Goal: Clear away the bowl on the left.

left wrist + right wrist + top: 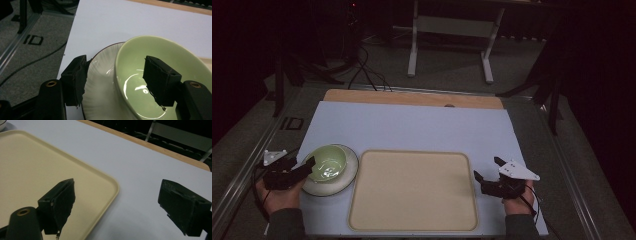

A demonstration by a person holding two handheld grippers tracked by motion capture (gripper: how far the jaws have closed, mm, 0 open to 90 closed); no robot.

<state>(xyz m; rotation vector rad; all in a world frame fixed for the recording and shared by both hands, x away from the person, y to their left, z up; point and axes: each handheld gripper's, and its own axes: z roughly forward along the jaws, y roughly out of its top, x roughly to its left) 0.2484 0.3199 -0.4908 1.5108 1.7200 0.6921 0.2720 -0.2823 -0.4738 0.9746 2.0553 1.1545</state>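
Observation:
A pale green bowl [329, 162] sits on a white ribbed plate [343, 181] at the table's front left. My left gripper [307, 167] is at the bowl's left side, open. In the left gripper view [116, 59] one jaw hangs inside the bowl [162, 50] and the other stands over the plate's [102, 82] outer edge; neither pad presses on the bowl's wall. A beige tray [412, 190] lies empty in the middle. My right gripper [488, 168] rests open at the tray's right edge, one jaw over the tray [37, 165] and one over the mat, nothing between them [118, 183].
A light blue-white mat [412, 125] covers the wooden tabletop [412, 97]. Cables [367, 75] and a white table frame [449, 30] are on the floor beyond the far edge. A metal rail [242, 175] runs along the left side.

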